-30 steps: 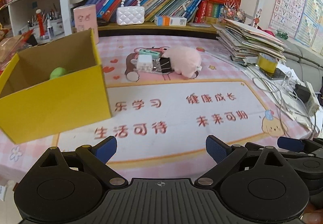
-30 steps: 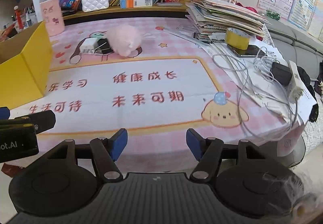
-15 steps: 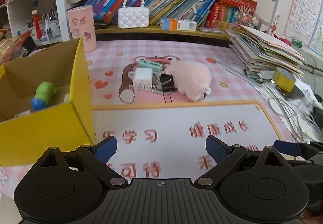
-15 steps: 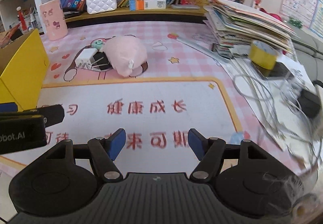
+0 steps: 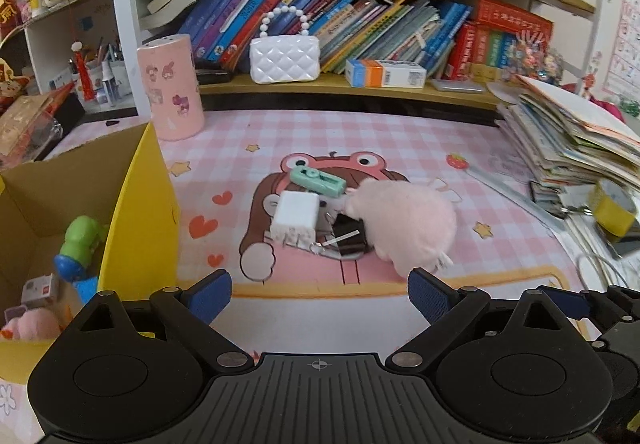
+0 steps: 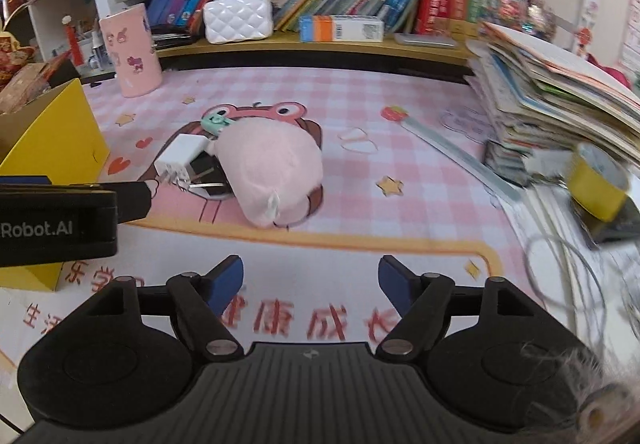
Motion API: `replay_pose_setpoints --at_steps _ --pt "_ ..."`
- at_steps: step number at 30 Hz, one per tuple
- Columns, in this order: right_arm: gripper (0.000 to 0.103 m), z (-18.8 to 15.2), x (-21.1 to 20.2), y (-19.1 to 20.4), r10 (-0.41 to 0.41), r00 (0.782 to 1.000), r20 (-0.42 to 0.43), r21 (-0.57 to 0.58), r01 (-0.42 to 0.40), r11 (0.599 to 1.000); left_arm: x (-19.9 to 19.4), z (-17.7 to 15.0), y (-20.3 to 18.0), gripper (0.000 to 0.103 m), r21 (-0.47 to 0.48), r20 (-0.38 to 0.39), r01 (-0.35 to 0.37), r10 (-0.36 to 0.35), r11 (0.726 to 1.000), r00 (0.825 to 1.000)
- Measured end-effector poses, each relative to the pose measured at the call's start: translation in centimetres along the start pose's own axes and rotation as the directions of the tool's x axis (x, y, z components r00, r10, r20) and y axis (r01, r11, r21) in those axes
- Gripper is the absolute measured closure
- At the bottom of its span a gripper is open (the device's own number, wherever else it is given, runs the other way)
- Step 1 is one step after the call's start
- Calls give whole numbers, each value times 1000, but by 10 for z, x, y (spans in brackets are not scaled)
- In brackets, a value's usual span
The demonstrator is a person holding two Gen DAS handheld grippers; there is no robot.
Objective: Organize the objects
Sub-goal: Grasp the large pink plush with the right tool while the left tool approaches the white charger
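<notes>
Closest to me, the left tongs (image 5: 318, 298) hang with their blue-padded fingers wide apart and nothing between them, low over the pink cartoon-printed mat (image 5: 400, 148) that covers the worktop. The right tongs (image 6: 310, 278) are just the same: spread and empty, a little to the right of their partner.

Just beyond the left tongs lies the small heap waiting to be sorted. There is a white boxy plug charger (image 5: 295, 218) with its prongs turned toward us, a black binder clip with wire handles (image 5: 349, 238) touching its right side, a mint-green plastic oblong gadget (image 5: 318, 181) just behind, and a round fluffy pink plush toy (image 5: 404, 226) leaning over the clip.

My guess is that the next pick is the charger. It would go best taken across its flat sides, coming down square so the clip is not dragged along. The plush looks soft, so it suits the right tongs with a deep bite.

To the left stands the open yellow cardboard box (image 5: 136, 204), which already holds a green and blue toy (image 5: 76, 244) and some small bits.

Farther back a pink cylindrical holder (image 5: 170, 86) stands on the mat. A leaning pile of books and papers (image 5: 568, 136) crowds the right edge, and a wooden bookshelf (image 5: 360, 90) carries a white quilted handbag (image 5: 285, 56)
</notes>
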State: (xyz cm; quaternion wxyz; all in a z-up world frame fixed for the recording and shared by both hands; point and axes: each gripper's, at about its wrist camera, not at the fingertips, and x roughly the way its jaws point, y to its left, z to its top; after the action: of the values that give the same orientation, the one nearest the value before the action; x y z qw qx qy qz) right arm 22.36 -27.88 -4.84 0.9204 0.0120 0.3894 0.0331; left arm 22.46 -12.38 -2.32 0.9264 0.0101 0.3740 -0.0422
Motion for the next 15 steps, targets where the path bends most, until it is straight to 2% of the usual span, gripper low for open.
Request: replay_pose_setpoints --at_steps 7,11,15 --pt "15 22 40 4 51 998 39 -72 -48 996 9 17 3 7 -26 12 -56 56 998 998" --pt "15 34 63 8 61 996 68 -159 -50 986 12 24 7 7 -39 14 -86 87 996 996" --pt "16 43 81 10 91 993 72 -196 -75 978 13 28 10 7 -44 10 -103 104 994 995"
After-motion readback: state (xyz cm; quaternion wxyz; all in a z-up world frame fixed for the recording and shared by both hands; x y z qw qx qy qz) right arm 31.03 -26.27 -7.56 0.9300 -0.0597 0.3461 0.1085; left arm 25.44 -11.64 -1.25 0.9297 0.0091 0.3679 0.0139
